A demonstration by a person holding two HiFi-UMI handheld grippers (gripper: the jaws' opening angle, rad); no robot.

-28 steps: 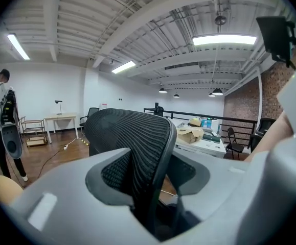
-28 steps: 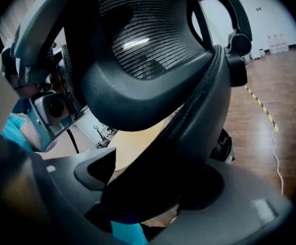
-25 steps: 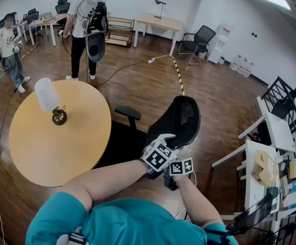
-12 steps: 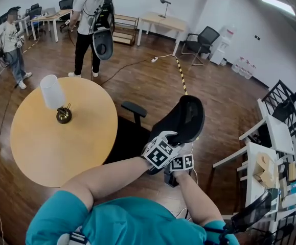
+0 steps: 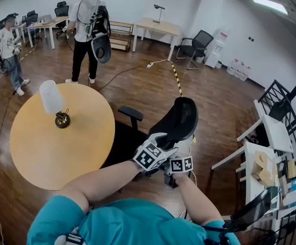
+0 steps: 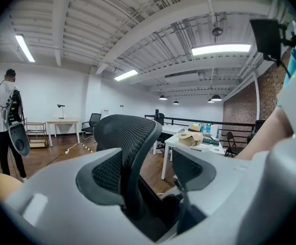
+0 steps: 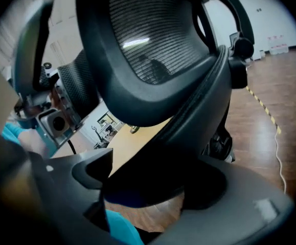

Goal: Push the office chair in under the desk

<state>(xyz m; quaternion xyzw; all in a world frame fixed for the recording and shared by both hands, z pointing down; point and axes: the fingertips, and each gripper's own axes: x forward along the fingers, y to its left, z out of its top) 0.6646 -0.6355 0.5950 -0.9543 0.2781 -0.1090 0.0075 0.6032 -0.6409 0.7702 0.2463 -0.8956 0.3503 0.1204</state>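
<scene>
A black mesh-backed office chair (image 5: 181, 119) stands beside a round wooden table (image 5: 45, 152), its seat partly under the table's edge. Both grippers are at the near rim of the backrest. In the left gripper view the backrest's rim (image 6: 130, 152) stands between the jaws of my left gripper (image 6: 150, 175), which are opening; floor shows between the rim and the right pad. The left gripper (image 5: 167, 143) sits just left of the right gripper (image 5: 184, 149). My right gripper (image 7: 153, 180) straddles the thick back frame (image 7: 199, 111), its jaws opening wide.
A lamp with a white shade (image 5: 53, 101) stands on the table. Two people (image 5: 89, 29) (image 5: 7, 45) stand at the back left. A taped cable (image 5: 177, 80) runs across the wood floor. White desks with boxes (image 5: 268, 157) are at the right, another chair (image 5: 196, 42) far behind.
My left gripper has slid a little left along the backrest's rim and its jaws have spread. The chair and the right gripper have hardly moved.
</scene>
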